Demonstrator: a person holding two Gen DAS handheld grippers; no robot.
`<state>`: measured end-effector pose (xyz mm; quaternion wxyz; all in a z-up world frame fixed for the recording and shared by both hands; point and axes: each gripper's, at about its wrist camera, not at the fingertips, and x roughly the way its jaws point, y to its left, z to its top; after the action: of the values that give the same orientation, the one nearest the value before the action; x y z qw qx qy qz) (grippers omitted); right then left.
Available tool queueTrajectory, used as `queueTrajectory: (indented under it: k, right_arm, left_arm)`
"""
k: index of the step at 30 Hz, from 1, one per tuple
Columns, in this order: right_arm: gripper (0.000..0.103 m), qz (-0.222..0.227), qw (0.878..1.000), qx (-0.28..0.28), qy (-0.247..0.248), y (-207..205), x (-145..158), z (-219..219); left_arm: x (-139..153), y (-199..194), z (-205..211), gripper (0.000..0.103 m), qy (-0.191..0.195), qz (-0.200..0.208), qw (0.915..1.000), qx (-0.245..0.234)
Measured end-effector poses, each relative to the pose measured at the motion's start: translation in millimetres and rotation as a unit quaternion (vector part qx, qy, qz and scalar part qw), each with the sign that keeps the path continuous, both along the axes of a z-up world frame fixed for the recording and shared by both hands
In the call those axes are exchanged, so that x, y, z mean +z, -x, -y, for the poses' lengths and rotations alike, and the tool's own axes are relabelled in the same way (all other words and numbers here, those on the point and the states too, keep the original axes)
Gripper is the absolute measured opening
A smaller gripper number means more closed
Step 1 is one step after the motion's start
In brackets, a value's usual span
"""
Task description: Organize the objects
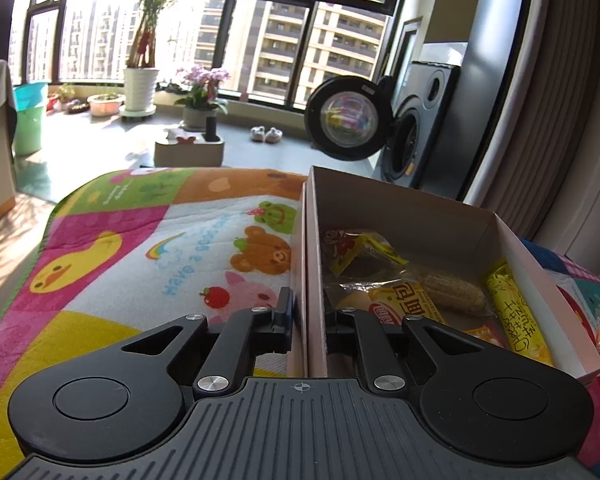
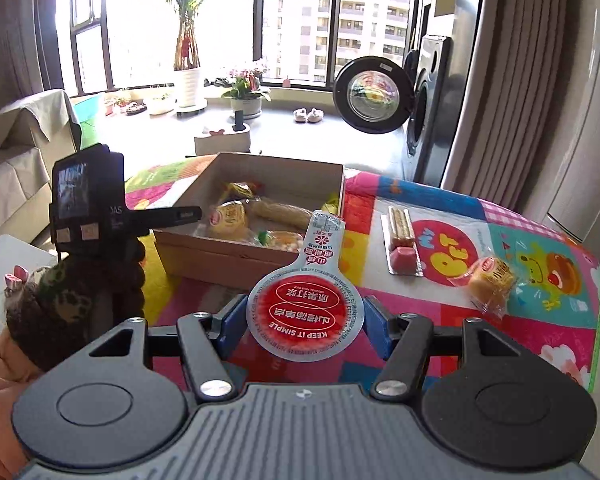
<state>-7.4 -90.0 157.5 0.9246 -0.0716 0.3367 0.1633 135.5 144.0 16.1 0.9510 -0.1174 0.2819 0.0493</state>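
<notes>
A cardboard box (image 1: 400, 208) (image 2: 236, 256) sits on the colourful play mat and holds several snack packets (image 1: 408, 292) (image 2: 236, 216). My left gripper (image 1: 306, 320) is shut on the box's near left wall, one finger outside and one inside. In the right wrist view that left gripper (image 2: 180, 214) shows as a black device at the box's left edge. My right gripper (image 2: 304, 320) is shut on a round red-lidded jelly cup (image 2: 306, 314), held above the mat in front of the box. A wrapped bun (image 2: 490, 280) and a pink wafer pack (image 2: 402, 240) lie on the mat to the right.
The play mat (image 1: 140, 240) (image 2: 500, 320) covers a raised surface whose edge drops off at the far side and right. A washing machine (image 1: 412, 140) with its door open stands behind. A person's sleeve (image 2: 60, 312) is at the left. Plants and a sofa are farther back.
</notes>
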Motion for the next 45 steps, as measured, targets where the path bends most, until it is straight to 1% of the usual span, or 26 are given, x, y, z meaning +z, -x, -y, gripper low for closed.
queueTrajectory:
  k: [3,5,9,12,13,14,15,17,19,21,23,25,27,30,32,33,35,37,41,43,45]
  right_arm:
    - [0.061,0.017,1.000,0.014,-0.008,-21,3,-20]
    - [0.061,0.018,1.000,0.021,-0.013,-41,1,-34]
    - [0.061,0.025,0.999,0.026,-0.009,-78,-8,-57]
    - [0.062,0.028,0.999,0.029,-0.004,-103,-17,-66]
    - [0.064,0.022,0.999,0.031,-0.008,-111,-21,-66]
    - [0.073,0.015,0.999,0.032,-0.013,-117,-23,-66]
    - [0.076,0.012,0.999,0.030,-0.019,-121,-25,-63]
    - [0.076,0.013,0.999,0.032,-0.026,-125,-28,-55]
    - [0.077,0.025,0.999,0.028,-0.027,-126,-30,-43]
    - [0.079,0.034,0.999,0.009,-0.022,-130,-34,-26]
    - [0.080,0.030,0.999,-0.024,-0.028,-140,-40,-2]
    - [0.080,0.017,0.997,-0.061,-0.039,-154,-48,22]
    - [0.080,-0.004,0.993,-0.107,-0.053,-169,-61,52]
    - [0.080,-0.048,0.983,-0.152,-0.091,-188,-82,87]
    - [0.080,-0.061,0.978,-0.169,-0.105,-198,-94,99]
    - [0.080,-0.056,0.979,-0.171,-0.097,-200,-99,99]
    - [0.080,-0.041,0.983,-0.167,-0.064,-205,-107,90]
    - [0.079,-0.038,0.986,-0.155,-0.048,-210,-113,81]
    - [0.077,-0.035,0.988,-0.146,-0.033,-221,-122,66]
    - [0.077,-0.042,0.988,-0.143,-0.037,-225,-124,64]
    - [0.074,-0.046,0.989,-0.139,-0.031,-229,-127,61]
  left_arm:
    - [0,0,0,0.013,0.000,0.000,1.0000,0.000]
    - [0,0,0,0.013,0.001,0.000,1.0000,0.000]
    - [0,0,0,0.013,0.001,0.000,1.0000,0.000]
    - [0,0,0,0.013,0.001,0.000,1.0000,0.000]
    - [0,0,-1,0.013,0.001,0.000,1.0000,0.000]
    - [0,0,-1,0.013,0.001,0.000,1.0000,0.000]
    - [0,0,0,0.013,0.001,0.000,1.0000,0.000]
    - [0,0,0,0.014,0.000,-0.001,1.0000,0.000]
    - [0,0,2,0.014,-0.002,-0.002,1.0000,0.000]
    - [-1,1,4,0.013,-0.004,-0.003,1.0000,0.001]
    - [-1,1,3,0.013,-0.004,-0.002,1.0000,0.001]
    - [-1,1,4,0.013,-0.004,-0.002,1.0000,0.002]
    - [-1,2,4,0.013,-0.004,-0.002,1.0000,0.002]
    - [-1,1,4,0.013,-0.004,-0.002,1.0000,0.002]
    - [-1,2,4,0.013,-0.005,-0.002,1.0000,0.002]
    - [-1,2,4,0.013,-0.005,-0.002,1.0000,0.002]
    - [-1,2,4,0.013,-0.004,-0.002,1.0000,0.002]
    - [-1,2,4,0.013,-0.005,-0.002,1.0000,0.002]
    - [-1,2,4,0.013,-0.005,-0.003,1.0000,0.003]
    - [-3,0,2,0.013,-0.005,-0.007,1.0000,0.003]
    - [-4,0,2,0.013,-0.004,-0.009,0.9999,0.003]
